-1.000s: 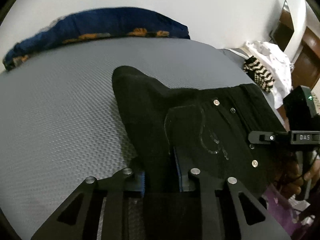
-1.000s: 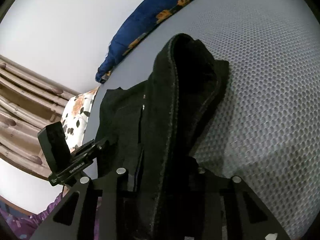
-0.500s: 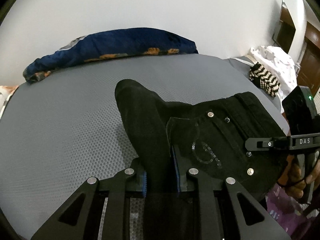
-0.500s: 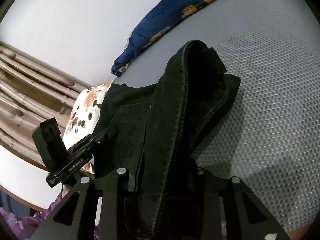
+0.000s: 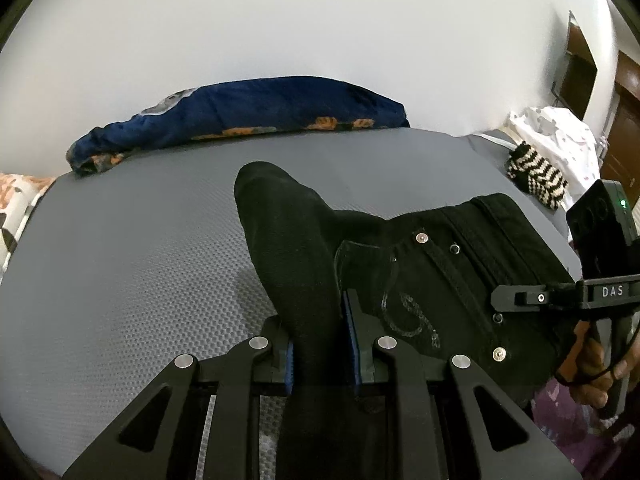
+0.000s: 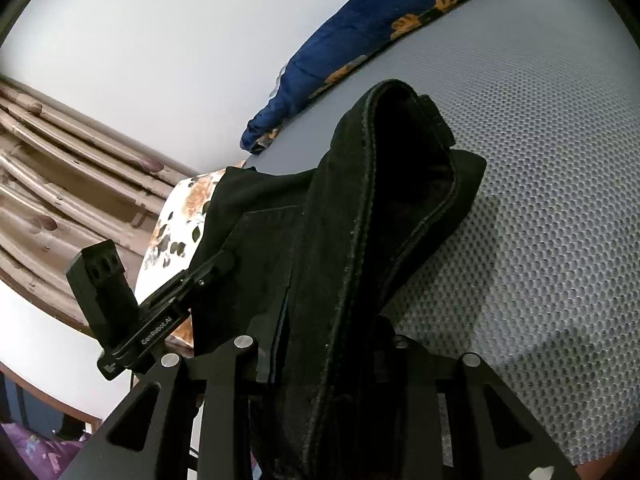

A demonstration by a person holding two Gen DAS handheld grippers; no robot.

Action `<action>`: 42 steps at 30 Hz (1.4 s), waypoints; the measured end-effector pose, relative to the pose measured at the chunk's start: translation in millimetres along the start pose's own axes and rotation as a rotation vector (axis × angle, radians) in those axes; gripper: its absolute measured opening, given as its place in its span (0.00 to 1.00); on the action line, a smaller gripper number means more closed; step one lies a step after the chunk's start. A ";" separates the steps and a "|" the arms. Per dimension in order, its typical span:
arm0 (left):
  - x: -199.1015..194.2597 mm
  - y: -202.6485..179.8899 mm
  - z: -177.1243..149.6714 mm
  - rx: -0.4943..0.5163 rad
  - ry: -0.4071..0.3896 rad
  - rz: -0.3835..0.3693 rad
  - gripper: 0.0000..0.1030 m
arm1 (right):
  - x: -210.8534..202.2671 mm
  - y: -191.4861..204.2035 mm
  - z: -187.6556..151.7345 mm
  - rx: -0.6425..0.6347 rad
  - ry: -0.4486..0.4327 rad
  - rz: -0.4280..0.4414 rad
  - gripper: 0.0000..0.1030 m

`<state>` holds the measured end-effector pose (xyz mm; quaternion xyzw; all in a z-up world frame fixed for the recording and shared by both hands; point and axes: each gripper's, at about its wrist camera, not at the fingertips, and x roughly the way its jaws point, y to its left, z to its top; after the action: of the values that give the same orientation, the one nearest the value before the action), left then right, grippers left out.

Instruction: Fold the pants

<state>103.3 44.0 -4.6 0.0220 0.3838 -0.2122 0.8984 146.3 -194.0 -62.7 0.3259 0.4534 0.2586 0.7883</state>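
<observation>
Left hand-held gripper (image 5: 322, 344): clenched on a bunched fold of the black pants (image 5: 420, 280), the cloth running up between its blue-lined fingers (image 5: 351, 332); a grip this deep is, I judge, meant to carry several layers at once without one slipping out.
Right hand-held gripper (image 6: 326, 356): also clamped on the pants (image 6: 360, 240), here on a thick stitched edge that stands up in a loop in front of the camera; holding the seam gives a firm line to fold along.
Pants: held up between the two grippers above the grey bed (image 5: 120, 280), partly draped and partly resting on it. The left view shows the riveted pocket side (image 5: 420, 237) spread toward the right gripper. They cast a shadow on the mattress, so that part looks lifted.
Why two holds: one at each side keeps the garment stretched enough to lay one half over the other; my guess is that the fold is mid-way, not yet set down.
Bed: the textured grey mattress serves as the flat place for the fold.
Farther out: a dark blue flowered blanket (image 5: 240, 112) lies along the wall; a striped black-and-white cloth (image 5: 536, 176) and white fabric sit at the far right corner; a floral pillow (image 6: 180, 220) and a brown curtain (image 6: 60, 180) are seen at the left.
</observation>
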 end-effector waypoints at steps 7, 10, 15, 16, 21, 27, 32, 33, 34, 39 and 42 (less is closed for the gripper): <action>-4.8 10.2 5.1 -0.015 -0.014 0.023 0.20 | 3.6 2.2 6.6 -0.010 0.011 0.014 0.27; -5.9 19.4 11.1 -0.016 -0.019 0.037 0.20 | 12.3 8.5 13.9 -0.020 0.020 0.020 0.27; -4.9 41.8 27.5 -0.026 -0.032 0.064 0.20 | 30.0 20.4 32.0 -0.042 0.037 0.034 0.27; -4.4 47.0 30.5 -0.030 -0.035 0.069 0.20 | 33.0 22.3 35.9 -0.044 0.040 0.038 0.27; -1.1 74.2 47.9 -0.058 -0.052 0.091 0.20 | 54.2 34.2 55.0 -0.058 0.051 0.055 0.27; 3.8 106.6 67.0 -0.077 -0.071 0.119 0.20 | 77.4 46.5 73.0 -0.078 0.061 0.072 0.27; 10.9 133.1 78.8 -0.093 -0.092 0.144 0.20 | 95.9 55.3 88.3 -0.099 0.061 0.082 0.27; 13.2 139.0 81.7 -0.096 -0.097 0.149 0.20 | 101.0 56.9 92.5 -0.102 0.062 0.084 0.27; 15.7 145.1 84.4 -0.099 -0.101 0.155 0.20 | 106.1 58.5 96.6 -0.105 0.063 0.086 0.27; 28.6 172.1 95.2 -0.110 -0.113 0.181 0.20 | 125.9 66.1 111.6 -0.125 0.069 0.083 0.27; 37.0 187.0 100.9 -0.122 -0.115 0.190 0.20 | 137.8 68.9 120.6 -0.139 0.074 0.081 0.27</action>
<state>269.1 180.0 17.6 -0.0086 0.3401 -0.1035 0.9347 307.8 -85.7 -41.1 0.2786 0.4495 0.3327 0.7808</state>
